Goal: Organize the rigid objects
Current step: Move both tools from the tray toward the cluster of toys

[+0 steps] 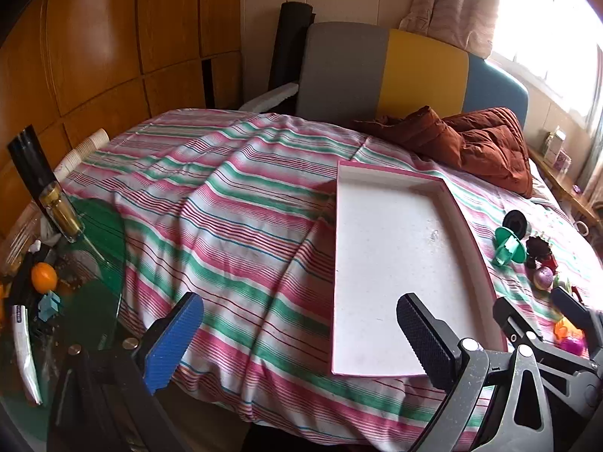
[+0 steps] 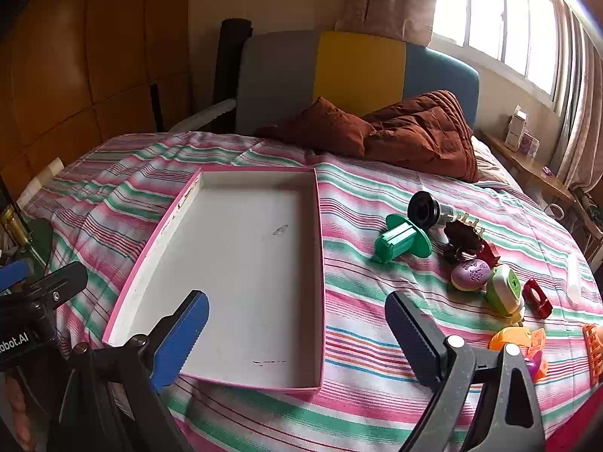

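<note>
A shallow pink-rimmed white tray [image 2: 181,203] lies empty on the striped bedspread; it also shows in the left wrist view [image 1: 486,275]. Right of it lie small toys: a green spool [image 2: 401,239], a black cylinder [image 2: 424,209], a dark brown figure [image 2: 461,239], a purple egg [image 2: 471,275], a green-white piece [image 2: 503,290], a red block [image 2: 537,297] and orange pieces [image 2: 518,339]. My left gripper [image 1: 297,335] is open and empty over the bed, left of the tray's near end. My right gripper [image 2: 297,335] is open and empty above the tray's near right corner.
A rust-coloured quilt [image 2: 407,132] lies at the head of the bed against a grey, yellow and blue headboard [image 2: 358,67]. A cluttered green glass table [image 1: 94,263] with a bottle [image 1: 62,211] and an orange [image 1: 44,277] stands left of the bed. A windowsill shelf [image 2: 527,165] runs at right.
</note>
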{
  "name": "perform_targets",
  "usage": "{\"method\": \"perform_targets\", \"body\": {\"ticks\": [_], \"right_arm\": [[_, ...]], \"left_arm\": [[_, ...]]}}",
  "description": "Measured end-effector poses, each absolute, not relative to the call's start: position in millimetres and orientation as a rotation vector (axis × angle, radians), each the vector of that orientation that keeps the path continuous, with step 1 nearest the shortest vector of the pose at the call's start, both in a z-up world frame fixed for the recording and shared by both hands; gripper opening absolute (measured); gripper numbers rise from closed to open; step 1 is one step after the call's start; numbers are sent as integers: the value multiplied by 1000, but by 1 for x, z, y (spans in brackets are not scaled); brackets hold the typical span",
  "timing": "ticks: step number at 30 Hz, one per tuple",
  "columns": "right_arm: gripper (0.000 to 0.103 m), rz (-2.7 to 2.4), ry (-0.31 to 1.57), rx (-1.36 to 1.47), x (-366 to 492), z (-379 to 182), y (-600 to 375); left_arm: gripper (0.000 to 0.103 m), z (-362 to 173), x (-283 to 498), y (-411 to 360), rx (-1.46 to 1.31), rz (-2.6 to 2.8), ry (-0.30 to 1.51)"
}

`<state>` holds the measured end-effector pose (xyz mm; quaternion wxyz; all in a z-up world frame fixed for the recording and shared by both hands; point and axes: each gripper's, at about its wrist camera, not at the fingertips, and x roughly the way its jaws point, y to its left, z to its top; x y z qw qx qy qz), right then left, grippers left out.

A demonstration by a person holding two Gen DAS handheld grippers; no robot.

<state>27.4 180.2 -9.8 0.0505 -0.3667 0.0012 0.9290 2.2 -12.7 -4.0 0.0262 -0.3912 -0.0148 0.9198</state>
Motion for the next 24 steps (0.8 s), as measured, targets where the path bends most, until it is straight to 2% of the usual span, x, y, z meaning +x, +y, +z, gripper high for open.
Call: {"method": "perform_targets", "body": {"ticks": [6,24], "right_arm": [[96,2849,-9,-1121,29,-9,177],[96,2841,-1,-1133,26,-10,183]], "left_arm": [[103,-2,6,-11,-1184,2864,19],[103,-13,6,-20,-1223,2852,2]]}}
